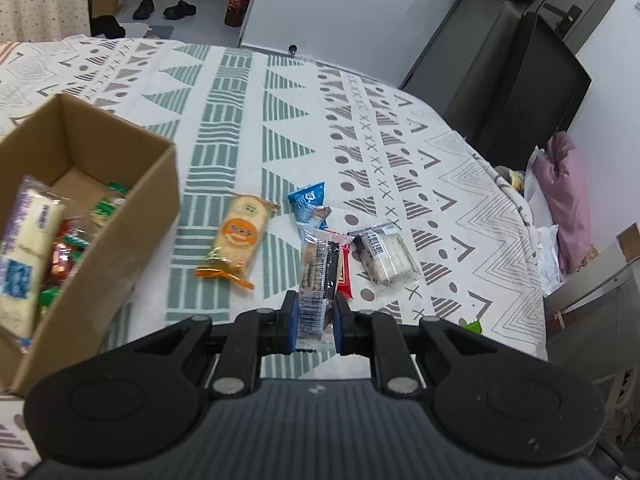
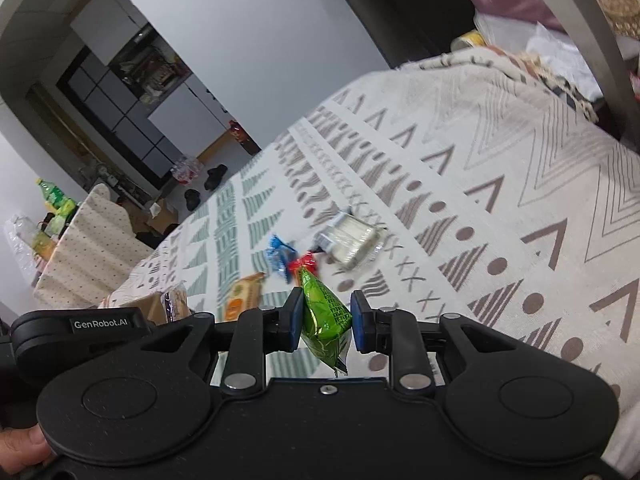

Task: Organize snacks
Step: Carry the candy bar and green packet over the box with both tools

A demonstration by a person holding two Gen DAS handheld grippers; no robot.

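left gripper [image 1: 315, 316]: clamped on the near end of a clear plastic snack packet with a black barcode strip [image 1: 318, 280]; the packet's long axis runs straight out along the fingers toward 12 o'clock.
right gripper [image 2: 326, 322]: closed on a shiny green foil snack pouch [image 2: 325, 314], puffy and crinkled, its crimped tail hanging below the pads.
key relation: the open brown cardboard box [image 1: 120, 232] sits at about 9 o'clock from the left gripper, near it; in the right wrist view only a corner shows, low at 9 o'clock, farther off. I judge the left hand the nearer for the drop.
box contents: a long white packet [image 1: 28, 256] and small red and green wrappers already inside.
still on the worktop: an orange-labelled cracker pack [image 1: 240, 236], a blue foil pouch [image 1: 310, 200], a red wrapper [image 1: 344, 268], a clear-wrapped white block [image 1: 386, 258], all flat on the patterned woven tablecloth [image 1: 280, 120].
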